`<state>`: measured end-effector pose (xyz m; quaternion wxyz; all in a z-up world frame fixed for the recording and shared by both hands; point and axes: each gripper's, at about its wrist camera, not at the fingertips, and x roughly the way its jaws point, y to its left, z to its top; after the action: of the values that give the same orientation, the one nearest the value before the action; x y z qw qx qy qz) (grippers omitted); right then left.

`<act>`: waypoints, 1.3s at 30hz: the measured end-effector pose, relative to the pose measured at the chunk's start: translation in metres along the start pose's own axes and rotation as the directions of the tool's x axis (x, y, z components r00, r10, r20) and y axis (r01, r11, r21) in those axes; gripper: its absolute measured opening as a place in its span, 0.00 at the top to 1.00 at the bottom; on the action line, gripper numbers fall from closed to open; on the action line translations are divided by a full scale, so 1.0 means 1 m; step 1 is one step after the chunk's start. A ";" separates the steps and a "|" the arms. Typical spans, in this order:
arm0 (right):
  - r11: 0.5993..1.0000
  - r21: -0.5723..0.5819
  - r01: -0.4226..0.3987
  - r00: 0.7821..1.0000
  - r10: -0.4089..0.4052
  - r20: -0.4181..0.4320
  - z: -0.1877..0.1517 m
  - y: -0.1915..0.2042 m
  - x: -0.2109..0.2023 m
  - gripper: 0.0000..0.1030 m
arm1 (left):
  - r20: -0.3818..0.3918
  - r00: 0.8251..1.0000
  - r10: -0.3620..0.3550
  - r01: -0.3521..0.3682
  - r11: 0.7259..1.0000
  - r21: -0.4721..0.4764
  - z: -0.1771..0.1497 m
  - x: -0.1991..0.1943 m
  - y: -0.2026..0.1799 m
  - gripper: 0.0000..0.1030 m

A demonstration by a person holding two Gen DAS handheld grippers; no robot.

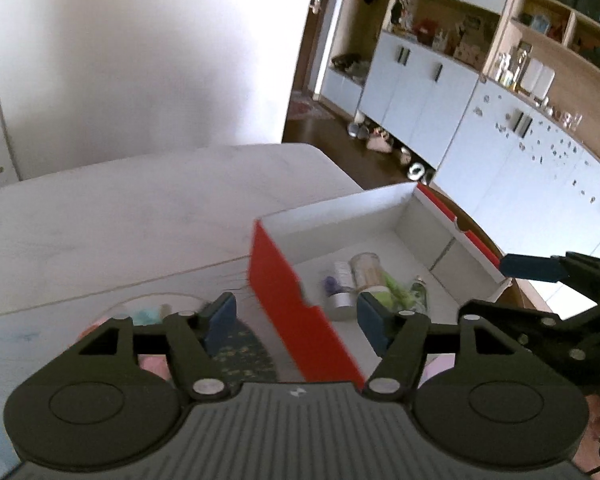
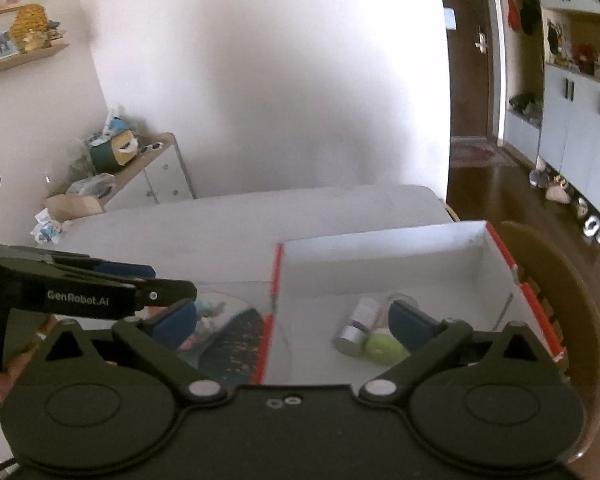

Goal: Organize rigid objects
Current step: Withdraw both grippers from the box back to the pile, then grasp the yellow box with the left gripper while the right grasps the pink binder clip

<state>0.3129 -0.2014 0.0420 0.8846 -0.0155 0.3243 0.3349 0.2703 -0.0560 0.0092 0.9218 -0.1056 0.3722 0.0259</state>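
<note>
Two pairs of tongs hover over the pale counter [image 1: 148,216], both spread and grasping nothing. The left tongs [image 1: 296,322] hang above the near red wall of the box [image 1: 284,304], with that wall showing in the gap between the blue pads but not pressed by them. The right tongs [image 2: 296,324] stand as wide as they go, over the same corner.

Inside the white-lined box lie the rigid things: a silver-capped bottle [image 2: 358,326], a green ball-like piece [image 2: 382,347], a clear jar [image 1: 366,270] and a small green glass bottle [image 1: 418,294], bunched toward the near end. A dark patterned item [image 2: 236,344] and some pale blue and pink bits under a clear dish sit outside the box, just beside its left wall.

I judge the risks as follows: the two tools are close together and could knock each other; a low pass could catch the thin box wall and shove the box toward the counter edge by the chair [image 2: 572,300]; round bottles may roll if nudged.
</note>
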 end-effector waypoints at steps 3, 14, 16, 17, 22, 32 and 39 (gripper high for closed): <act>1.000 -0.012 -0.006 1.000 0.006 0.013 -0.004 0.018 -0.001 0.00 | 0.020 1.000 0.005 -0.005 1.000 -0.018 -0.008 -0.013 0.022 0.28; 1.000 -0.007 -0.013 1.000 0.013 -0.020 -0.029 0.091 0.020 0.00 | 0.096 0.995 0.020 -0.019 1.000 -0.012 -0.045 -0.052 0.099 0.18; 1.000 -0.004 -0.021 0.999 0.021 -0.034 -0.033 0.105 0.026 0.00 | 0.090 0.995 0.044 -0.042 0.999 -0.021 -0.052 -0.053 0.117 0.18; 1.000 -0.007 -0.023 0.999 0.023 -0.036 -0.035 0.111 0.028 0.00 | 0.086 0.995 0.056 -0.054 0.998 -0.026 -0.055 -0.054 0.125 0.17; 0.999 -0.004 -0.033 0.996 0.033 -0.078 -0.045 0.134 0.043 0.00 | 0.046 0.994 0.102 -0.099 0.993 -0.065 -0.074 -0.051 0.167 0.18; 1.000 -0.025 -0.012 0.989 0.009 -0.148 -0.059 0.163 0.072 0.00 | 0.002 0.991 0.132 -0.132 0.991 -0.018 -0.113 -0.028 0.203 0.17; 0.999 -0.035 0.024 0.982 -0.030 -0.186 -0.067 0.167 0.099 0.01 | -0.055 0.991 0.119 -0.120 0.992 -0.022 -0.138 0.000 0.209 0.18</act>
<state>0.2307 -0.0310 -0.0375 0.8544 -0.0657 0.4001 0.3250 0.1500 0.1182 -0.1243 0.9069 -0.0954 0.4020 0.0831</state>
